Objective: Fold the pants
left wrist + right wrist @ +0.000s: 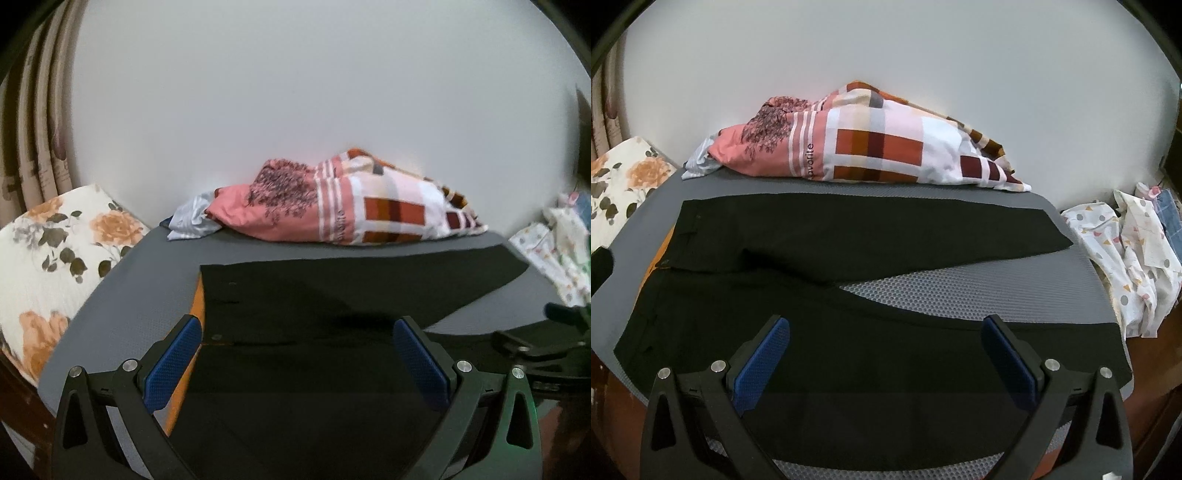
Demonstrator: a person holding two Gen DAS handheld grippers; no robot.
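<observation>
One pair of black pants (849, 236) lies spread flat on the grey worktop (960, 291), legs splayed apart. Two tools hover above, left tool (297, 363) and right tool (886, 362), both with jaws apart and empty. Gripping one layer risks a crooked fold.
</observation>
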